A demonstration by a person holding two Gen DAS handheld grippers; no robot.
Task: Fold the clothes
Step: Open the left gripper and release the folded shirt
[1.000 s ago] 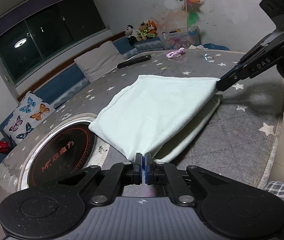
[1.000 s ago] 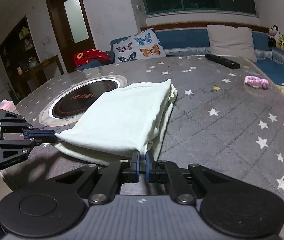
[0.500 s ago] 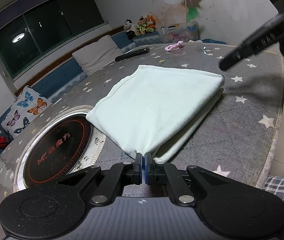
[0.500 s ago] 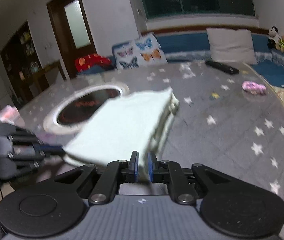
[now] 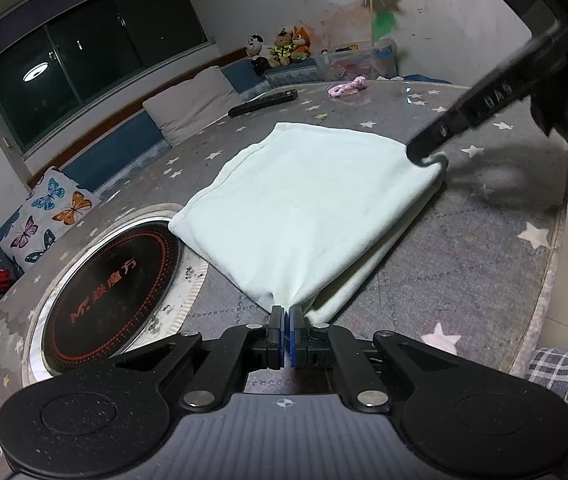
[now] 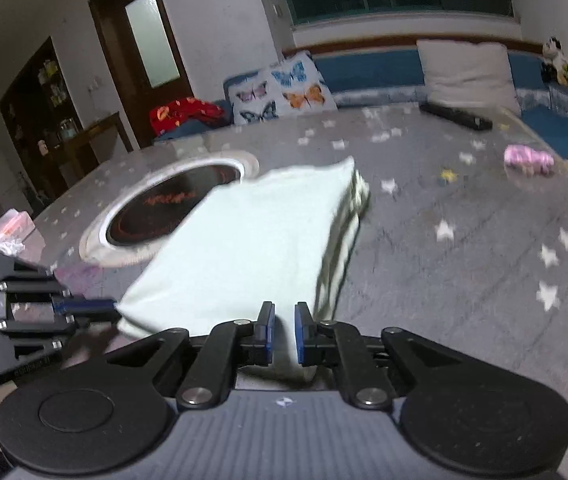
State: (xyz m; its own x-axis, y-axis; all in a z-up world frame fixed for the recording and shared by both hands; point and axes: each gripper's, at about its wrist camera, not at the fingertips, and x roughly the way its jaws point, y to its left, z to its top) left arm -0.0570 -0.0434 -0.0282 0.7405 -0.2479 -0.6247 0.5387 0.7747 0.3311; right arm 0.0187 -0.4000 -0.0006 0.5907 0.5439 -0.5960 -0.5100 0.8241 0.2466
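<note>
A pale mint folded cloth (image 5: 312, 200) lies on the grey star-patterned table (image 5: 484, 248); it also shows in the right wrist view (image 6: 252, 240). My left gripper (image 5: 287, 320) is shut on the cloth's near corner, and it shows at the left of the right wrist view (image 6: 96, 306). My right gripper (image 6: 284, 328) has its jaws apart, with the cloth's corner between them. In the left wrist view its tip (image 5: 424, 154) sits at the cloth's far right corner.
A round black induction hob (image 5: 112, 288) is set into the table left of the cloth. A black remote (image 5: 262, 102) and a pink object (image 5: 346, 87) lie at the far side. A tissue pack (image 6: 12, 226) sits near the table's left edge. A cushioned bench (image 5: 188, 108) runs behind.
My right gripper let go of the cloth corner, lifted away, then came back down to that corner with jaws apart. My left gripper stayed shut on its corner.
</note>
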